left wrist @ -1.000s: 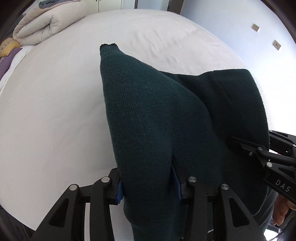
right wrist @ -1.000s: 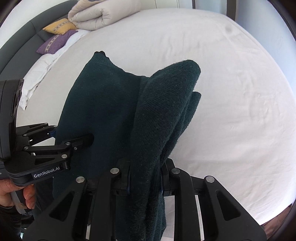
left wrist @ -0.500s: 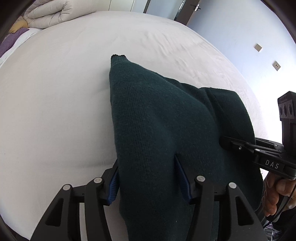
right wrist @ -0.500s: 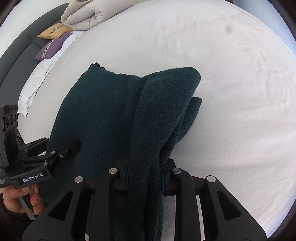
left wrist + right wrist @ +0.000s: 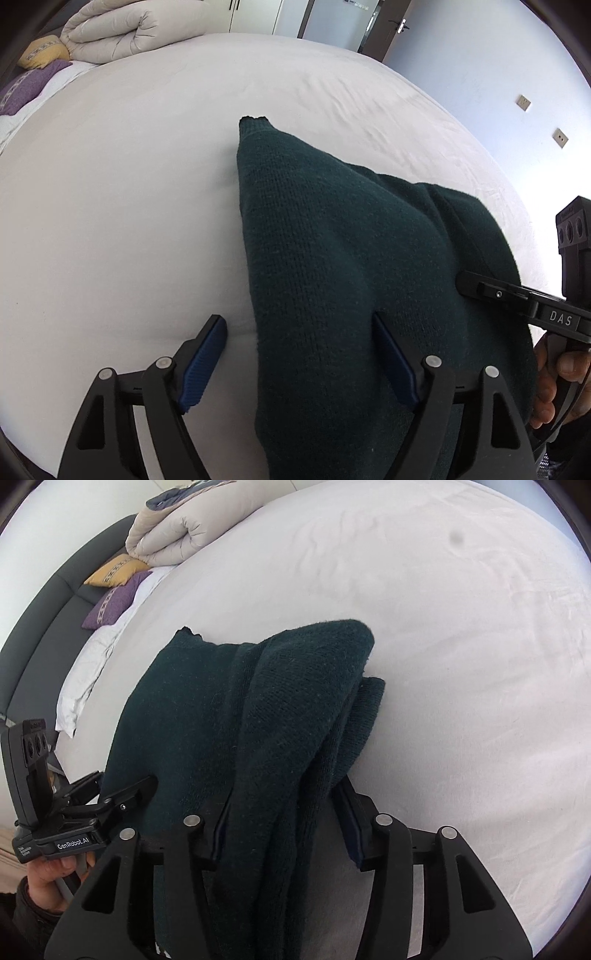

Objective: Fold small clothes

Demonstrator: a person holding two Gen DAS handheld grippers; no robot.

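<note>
Left wrist view: dark green knit garment (image 5: 351, 277) laid on white bed sheet (image 5: 129, 221), doubled over, thick fold running away toward a narrow cuffed end. Left gripper (image 5: 299, 354) opening; left blue pad clear of the cloth, right pad at the fabric edge, grip released. Right gripper (image 5: 517, 302) at the garment's right side, held by a hand (image 5: 554, 380).

Right wrist view: same garment (image 5: 258, 738) bunched in stacked layers between the fingers of the right gripper (image 5: 280, 830); jaws opening, right pad apart from the cloth, hold being let go. Left gripper (image 5: 110, 797) at the left edge.

Progress, judged: fold laid down, release under way; flattening and possibly a further fold remaining. Coarse, heavy, rib-textured knit; smooth, faintly creased sheet; puffy rolled duvet (image 5: 177, 535) and cushions (image 5: 110, 602) at the headboard.
</note>
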